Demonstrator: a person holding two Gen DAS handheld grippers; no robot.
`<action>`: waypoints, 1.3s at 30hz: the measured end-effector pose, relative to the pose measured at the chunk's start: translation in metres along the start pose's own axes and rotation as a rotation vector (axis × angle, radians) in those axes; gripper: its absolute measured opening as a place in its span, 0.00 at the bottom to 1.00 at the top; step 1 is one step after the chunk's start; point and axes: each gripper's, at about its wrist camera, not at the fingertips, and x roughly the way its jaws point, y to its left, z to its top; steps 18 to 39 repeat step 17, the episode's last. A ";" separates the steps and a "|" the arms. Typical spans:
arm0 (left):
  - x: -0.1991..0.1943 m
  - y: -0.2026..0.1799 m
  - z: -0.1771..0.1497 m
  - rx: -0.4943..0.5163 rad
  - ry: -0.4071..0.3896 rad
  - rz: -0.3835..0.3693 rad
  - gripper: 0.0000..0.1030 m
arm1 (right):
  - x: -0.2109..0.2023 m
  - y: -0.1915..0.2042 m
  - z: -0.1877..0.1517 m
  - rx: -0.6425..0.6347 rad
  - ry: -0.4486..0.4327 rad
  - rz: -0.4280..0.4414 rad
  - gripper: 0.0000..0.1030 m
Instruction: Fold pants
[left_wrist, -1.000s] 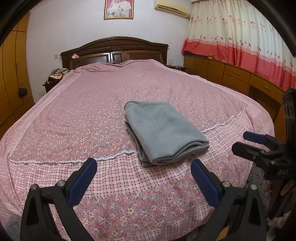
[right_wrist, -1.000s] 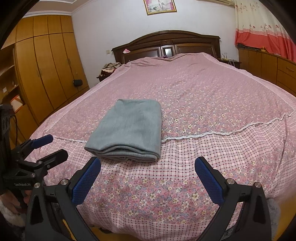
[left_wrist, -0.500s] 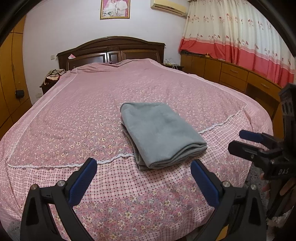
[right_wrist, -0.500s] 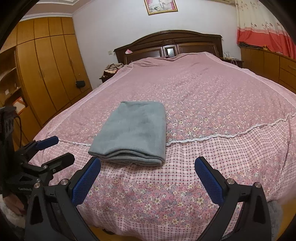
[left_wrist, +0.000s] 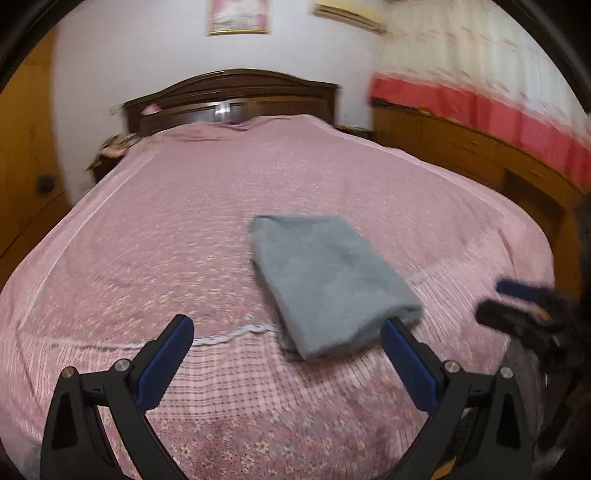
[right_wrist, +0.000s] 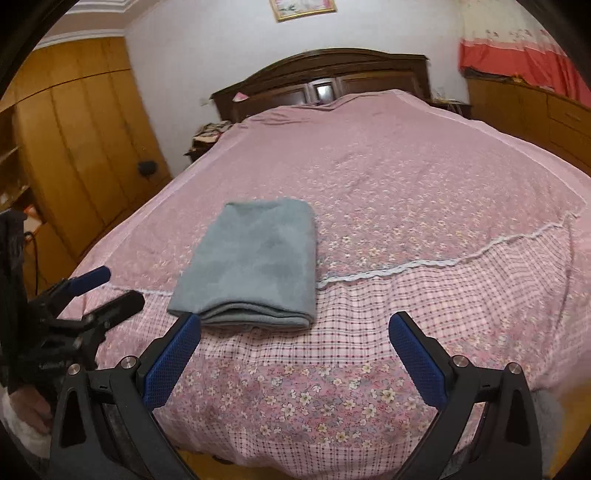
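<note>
Both tongs (left_wrist: 286, 360) (right_wrist: 295, 356) drew nearer the folded pants (right_wrist: 255, 264), empty, spread.

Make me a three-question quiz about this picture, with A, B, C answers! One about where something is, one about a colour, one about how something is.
1. Where do the pants lie?
A. on the floor
B. on the bed cover
C. in the wardrobe

2. What colour are the pants?
A. grey
B. yellow
C. black

3. How are the right tongs?
A. shut on the pants
B. shut on nothing
C. open, holding nothing

Answers:
1 B, the pants rest on the pink flowered cover near its lace seam.
2 A, the cloth is plain grey.
3 C, the blue pads stand wide apart with only bed cover between them.
</note>
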 end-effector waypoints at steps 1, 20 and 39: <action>0.000 0.004 0.001 -0.022 -0.004 -0.044 1.00 | -0.001 0.001 0.000 0.004 -0.010 0.016 1.00; 0.000 0.013 -0.004 -0.005 -0.010 -0.048 1.00 | 0.006 0.007 0.011 -0.037 -0.027 0.034 1.00; 0.000 0.013 -0.004 -0.005 -0.010 -0.048 1.00 | 0.006 0.007 0.011 -0.037 -0.027 0.034 1.00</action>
